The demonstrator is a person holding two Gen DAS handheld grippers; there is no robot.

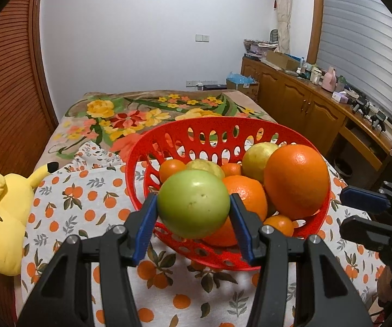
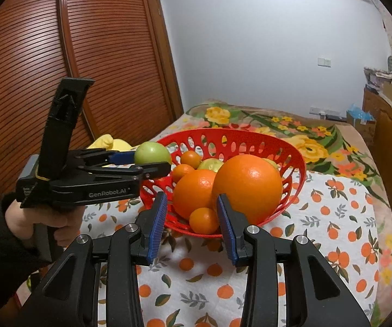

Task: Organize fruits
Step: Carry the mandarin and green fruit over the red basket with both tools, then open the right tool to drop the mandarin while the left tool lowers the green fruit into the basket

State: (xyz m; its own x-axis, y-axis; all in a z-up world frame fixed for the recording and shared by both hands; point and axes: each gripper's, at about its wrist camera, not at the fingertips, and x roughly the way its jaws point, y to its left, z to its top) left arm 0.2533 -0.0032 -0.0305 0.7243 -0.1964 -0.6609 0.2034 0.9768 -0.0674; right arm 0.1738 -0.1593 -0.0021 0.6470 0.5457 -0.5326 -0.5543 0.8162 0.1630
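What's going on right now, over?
Left gripper clamped on green fruit, above red basket rim. Right gripper holds nothing. Nothing in the way.

Both wrist views near basket [image 1: 141, 147]

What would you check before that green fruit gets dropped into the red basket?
1. Left gripper grips green fruit on both sides: ok.
2. Fruit past the red basket rim: cannot tell; in the right wrist view it hangs at the near-left edge.
3. Free spot inside: not ok, the large orange and the other fruit crowd the bowl.
4. Right gripper holds nothing: ok.
5. Right gripper clear of the basket: ok, it stands in front.
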